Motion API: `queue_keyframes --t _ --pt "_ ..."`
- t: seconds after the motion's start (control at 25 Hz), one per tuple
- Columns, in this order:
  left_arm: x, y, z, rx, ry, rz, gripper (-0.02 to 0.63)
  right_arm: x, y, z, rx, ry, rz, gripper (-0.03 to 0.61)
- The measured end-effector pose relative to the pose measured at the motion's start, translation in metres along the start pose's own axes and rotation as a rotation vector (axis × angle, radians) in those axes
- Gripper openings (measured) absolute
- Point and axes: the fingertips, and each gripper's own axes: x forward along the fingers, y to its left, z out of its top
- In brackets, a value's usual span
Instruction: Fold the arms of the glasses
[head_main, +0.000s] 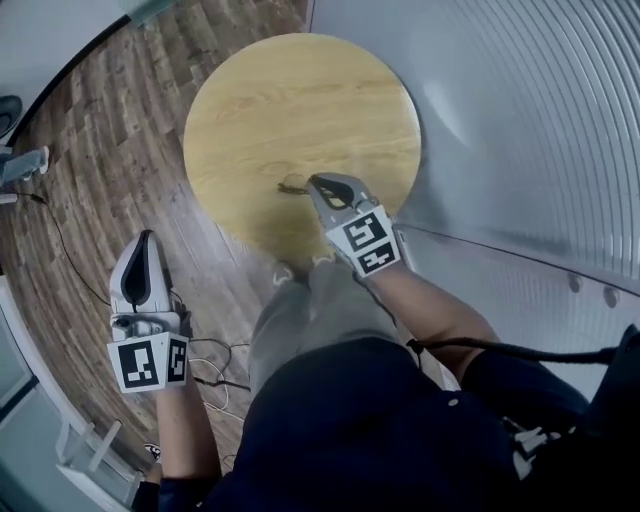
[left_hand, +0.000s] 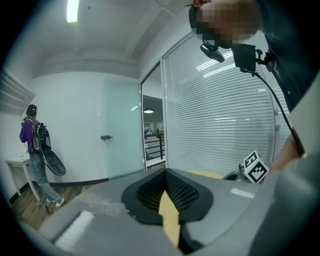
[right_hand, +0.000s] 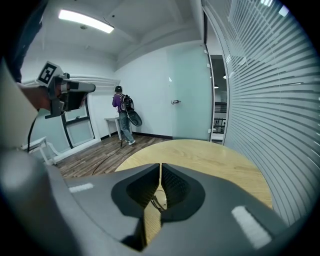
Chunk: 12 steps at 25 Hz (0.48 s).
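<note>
Fingers of the right gripper (head_main: 318, 183) lay low on the round tabletop (head_main: 300, 90) in the head view, tips touching the glasses (head_main: 292, 185) on its near half. Off to the side, the left gripper (head_main: 148, 240) hung clear of the tabletop, over the wooden floor (head_main: 100, 170).

Left gripper view: fingers (left_hand: 182, 192) pressed together, nothing between them.

Right gripper view: fingers (right_hand: 177, 187) closed, a thin arm of the glasses (right_hand: 158, 202) pinched in the slit, tabletop (right_hand: 215, 157) beyond.

On table (head_main: 300, 90), glasses (head_main: 292, 185) near front edge, R gripper (head_main: 314, 181) touching them; L gripper (head_main: 149, 238) off-table left.
</note>
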Motion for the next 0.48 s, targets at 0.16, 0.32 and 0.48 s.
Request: queue_keyframes --t 0.16,0.32,0.48 --pt "-0.001 -0.003 -0.003 -0.001 0.004 0.003 0.003 0.000 0.002 -0.004 0.005 -0.002 0.007 0.020" --pt "0.001 -0.013 -0.007 0.006 0.000 0.007 0.003 -0.002 -0.002 -0.016 0.010 -0.006 0.010 0.020" --pt "0.000 -0.026 -0.004 0.012 0.003 0.012 0.003 -0.011 -0.007 -0.020 0.012 -0.008 0.021 0.020"
